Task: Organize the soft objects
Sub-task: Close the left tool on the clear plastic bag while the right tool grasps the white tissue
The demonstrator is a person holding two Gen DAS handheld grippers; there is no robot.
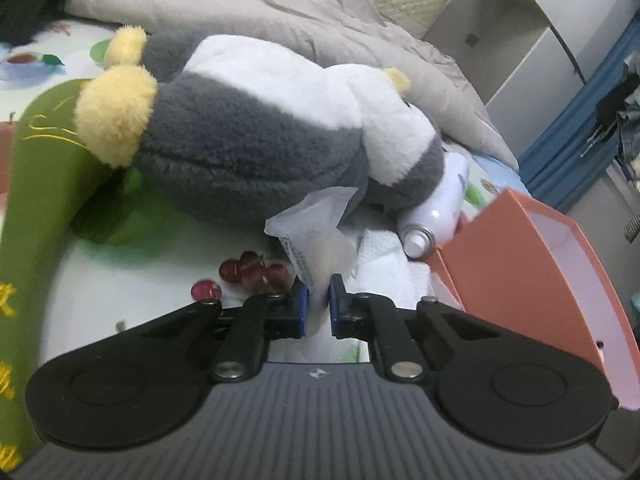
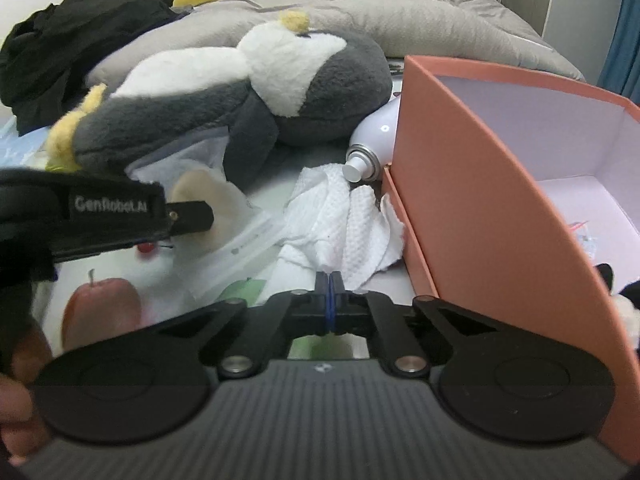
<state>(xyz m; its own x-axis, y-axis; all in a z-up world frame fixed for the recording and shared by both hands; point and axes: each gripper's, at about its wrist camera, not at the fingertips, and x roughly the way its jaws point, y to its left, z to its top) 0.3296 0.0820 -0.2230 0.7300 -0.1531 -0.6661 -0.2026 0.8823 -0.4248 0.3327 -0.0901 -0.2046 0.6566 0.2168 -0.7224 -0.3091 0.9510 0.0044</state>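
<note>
A grey and white plush penguin with yellow feet is lying on its side on the bed, far from the camera. A crumpled white towel is lying nearer, just left of an open pink box, below the penguin's head.

1 plush penguin, 1 spray can, 1 pink box, 1 white cloth
</note>
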